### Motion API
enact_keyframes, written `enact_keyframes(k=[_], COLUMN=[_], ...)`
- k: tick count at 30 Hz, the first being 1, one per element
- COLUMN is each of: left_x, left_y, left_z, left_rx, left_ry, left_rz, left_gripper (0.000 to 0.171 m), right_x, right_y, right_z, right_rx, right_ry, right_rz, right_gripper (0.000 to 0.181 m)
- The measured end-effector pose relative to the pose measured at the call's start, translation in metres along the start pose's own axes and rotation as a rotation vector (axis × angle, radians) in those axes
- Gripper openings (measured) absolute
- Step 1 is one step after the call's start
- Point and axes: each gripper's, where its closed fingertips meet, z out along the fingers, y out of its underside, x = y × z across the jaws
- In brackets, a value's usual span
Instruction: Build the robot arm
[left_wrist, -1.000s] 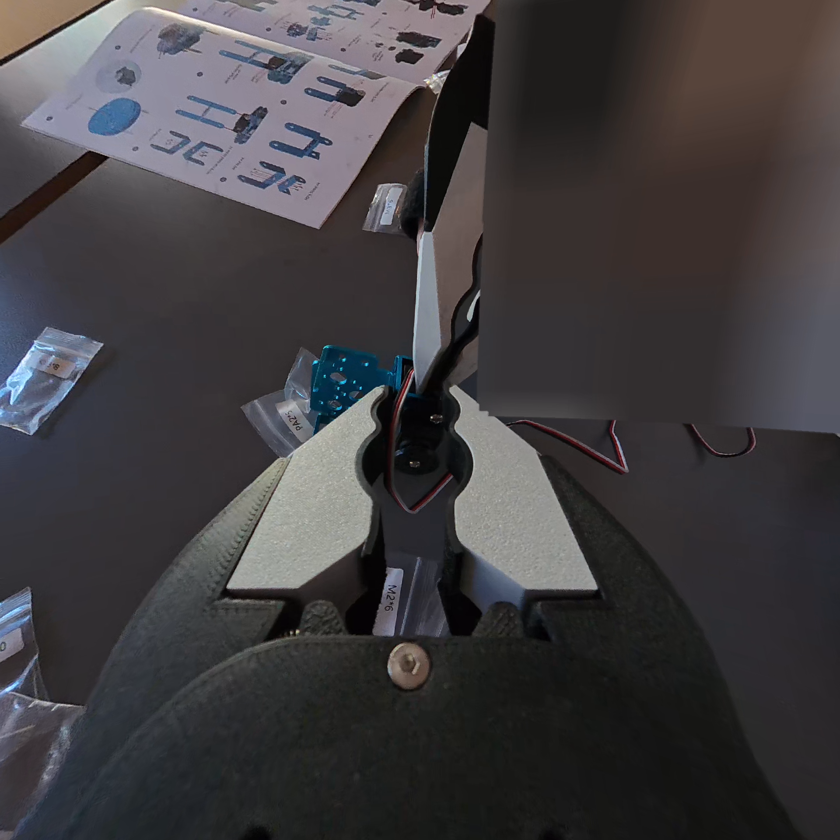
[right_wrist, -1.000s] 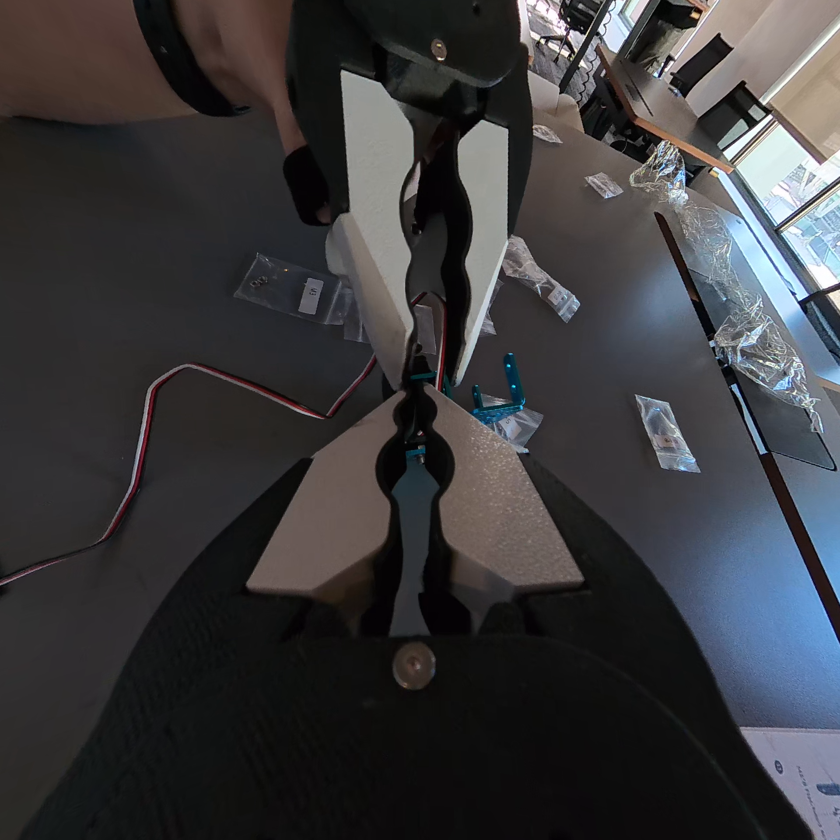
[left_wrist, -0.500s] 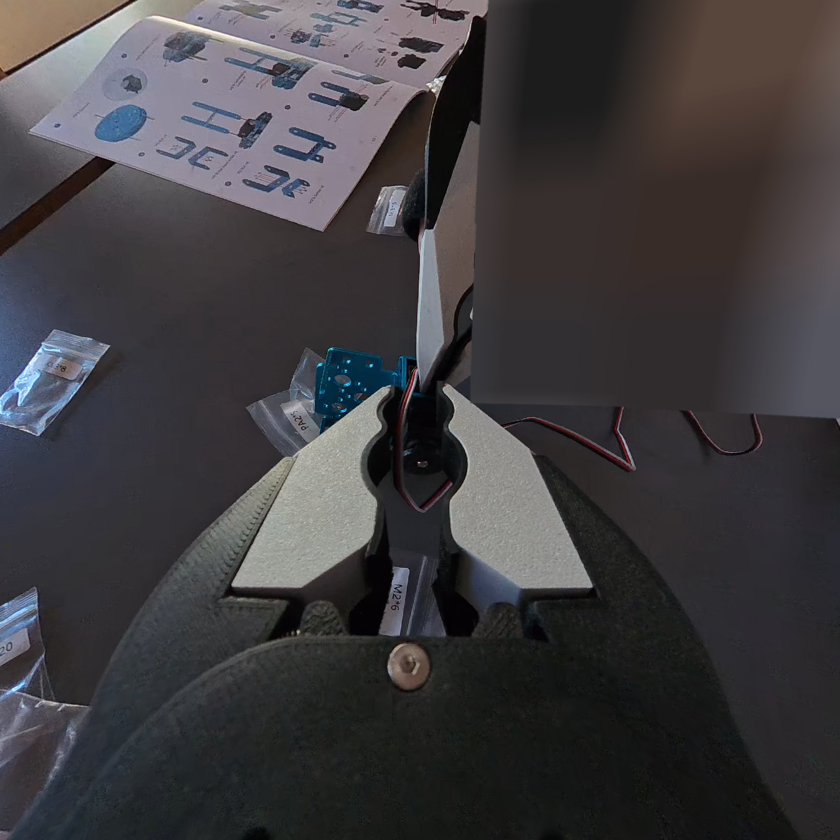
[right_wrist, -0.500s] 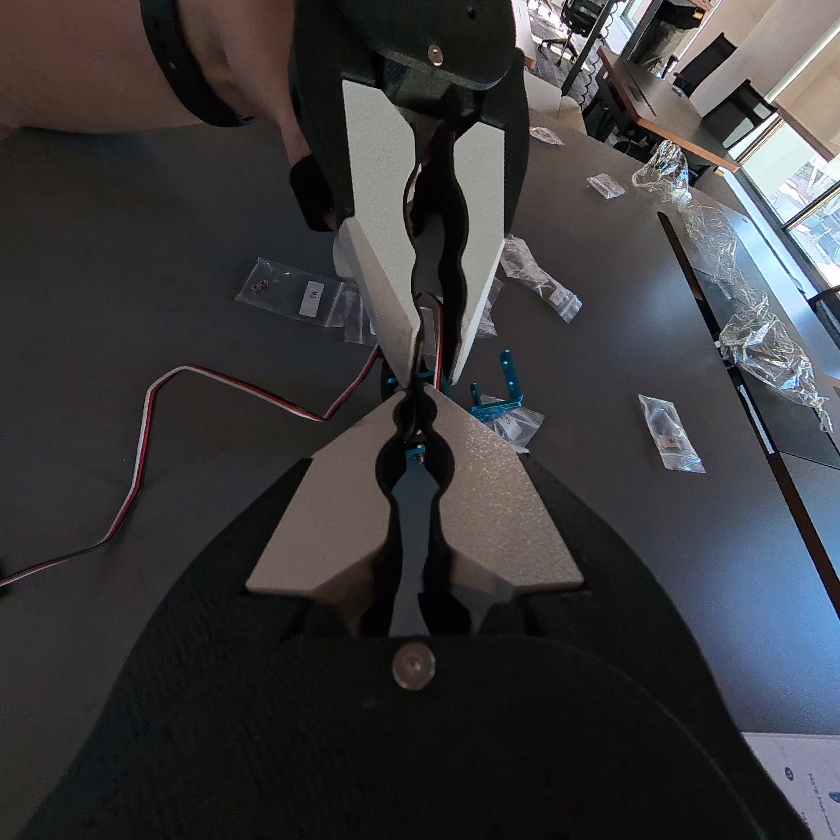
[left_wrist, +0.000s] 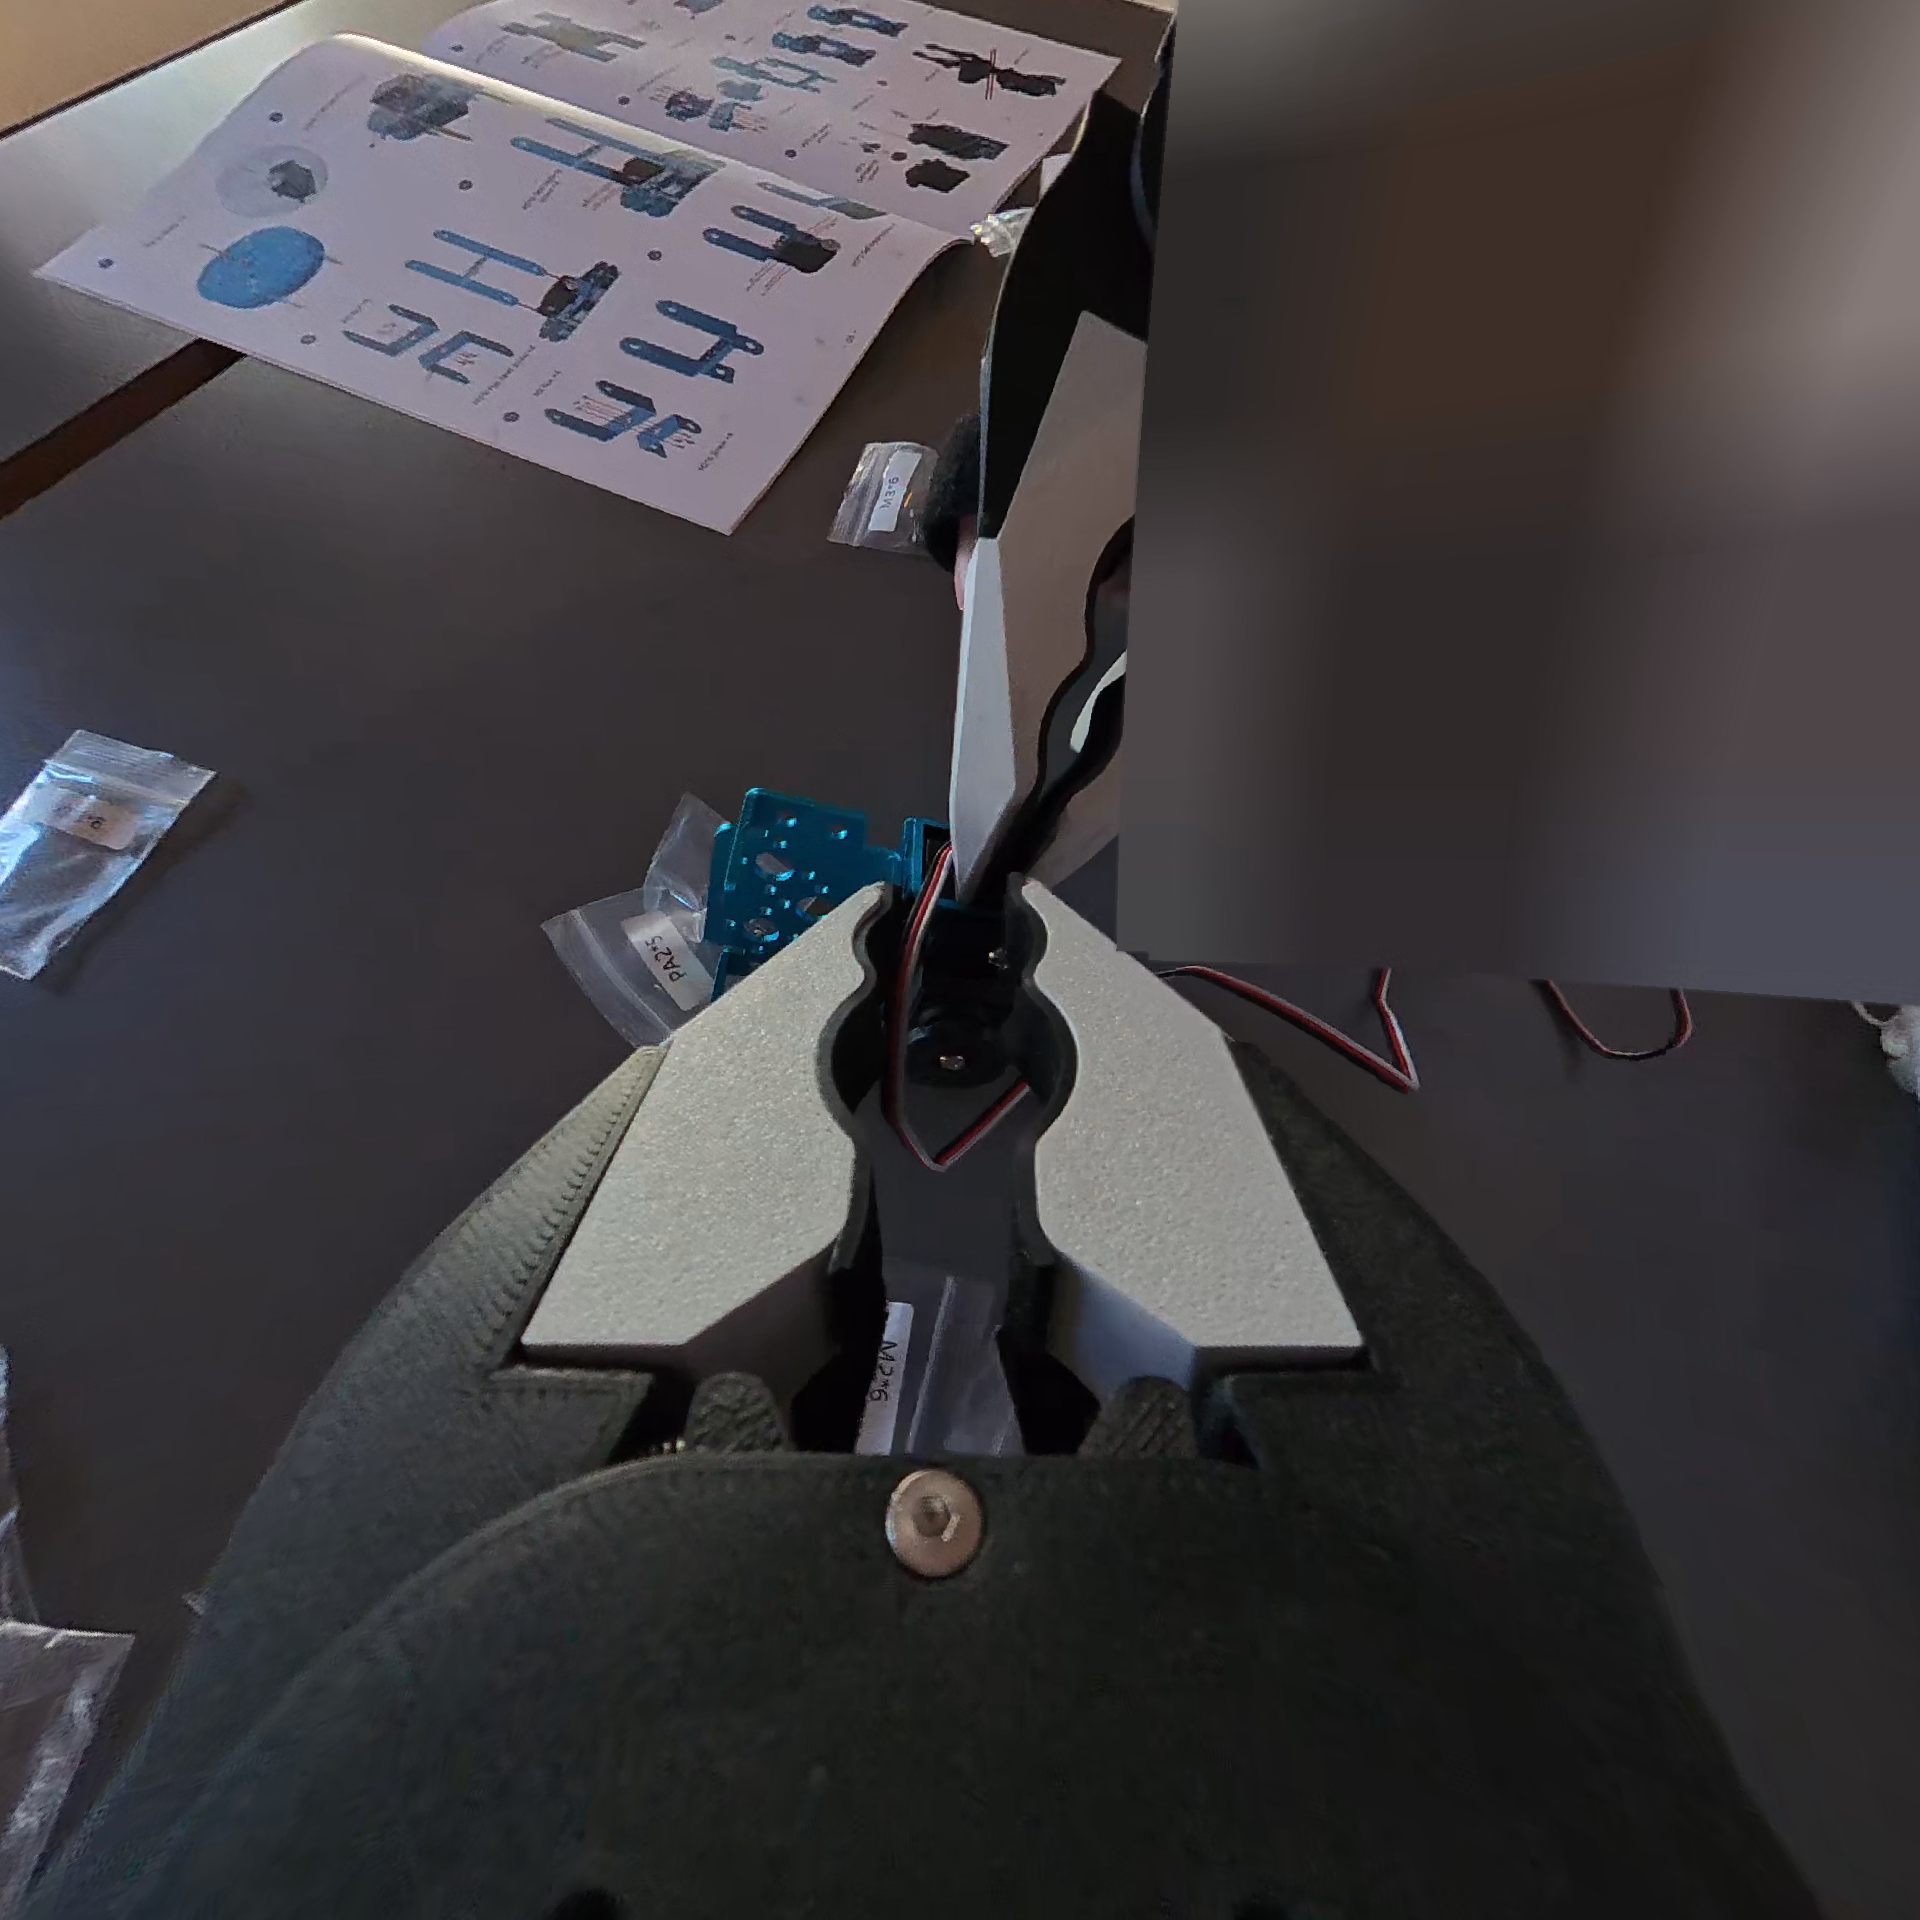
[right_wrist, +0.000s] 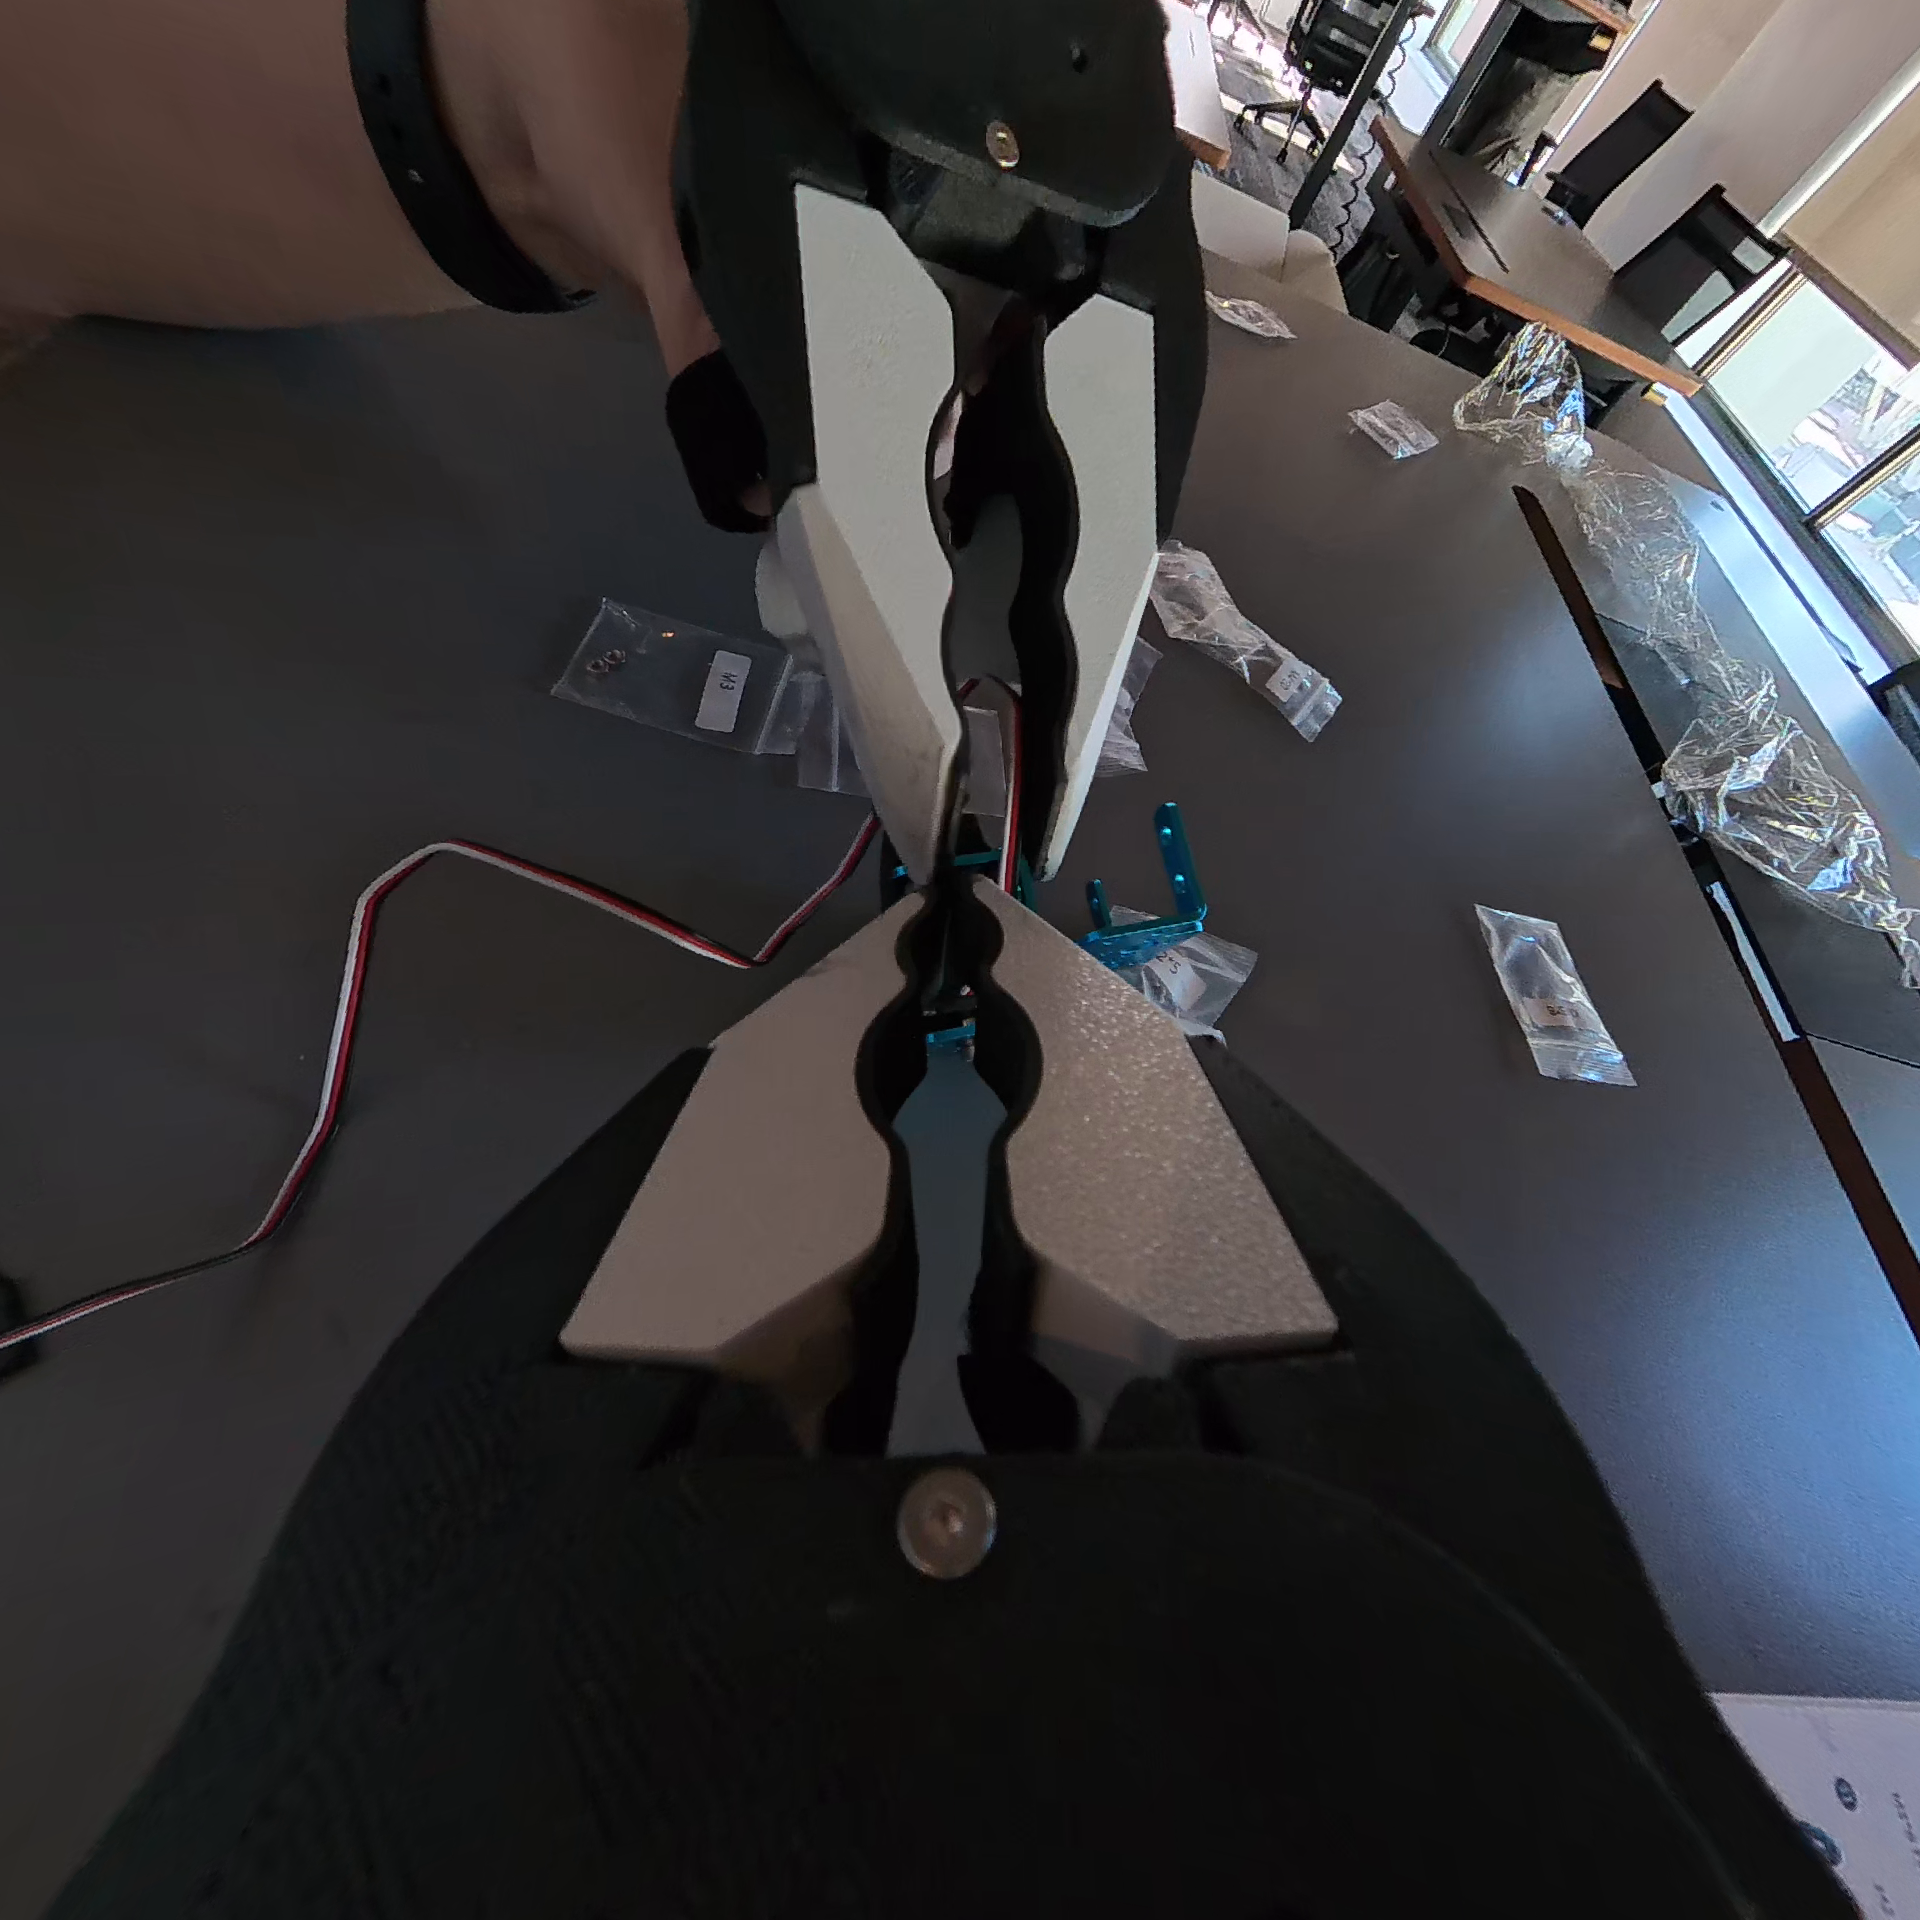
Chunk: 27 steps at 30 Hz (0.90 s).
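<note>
Left gripper (left_wrist: 951, 899) angles down toward the dark table (left_wrist: 416, 727), its jaws clamped on a black servo (left_wrist: 951, 1039) with a red-white-black cable (right_wrist: 343, 997). Facing it tip to tip, the right gripper (right_wrist: 951, 909) is closed on the servo's blue bracket (left_wrist: 790, 883); a banded wrist (right_wrist: 312, 156) is above.

Both grippers (left_wrist: 951, 914) (right_wrist: 951, 914) have textured black bodies, white wavy-edged fingers (left_wrist: 748, 1132), a silver screw (right_wrist: 945, 1525); black wristband (right_wrist: 447, 177).
</note>
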Motion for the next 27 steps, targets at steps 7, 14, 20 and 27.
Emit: enact_keyframes(k=[7,14,20,27], left_x=[0.004,-0.008,-0.006,-0.008], left_y=[-0.010,0.013,0.012,0.011], left_z=[-0.018,-0.005,-0.002,0.001], left_rx=[0.054,-0.085,-0.058,-0.011], left_ry=[-0.018,-0.168,-0.160,-0.153], left_rz=[0.042,0.167,0.198,0.196], left_gripper=[0.041,0.036,0.030,0.029], right_x=[-0.001,-0.002,0.000,0.002], right_y=[-0.001,-0.002,-0.002,-0.002], right_z=[0.000,0.002,0.003,0.004], right_rx=[0.001,0.003,0.002,-0.006], right_ry=[-0.002,-0.005,0.004,0.030], right_rz=[-0.002,0.007,0.016,0.005], right_gripper=[0.001,0.003,0.003,0.001])
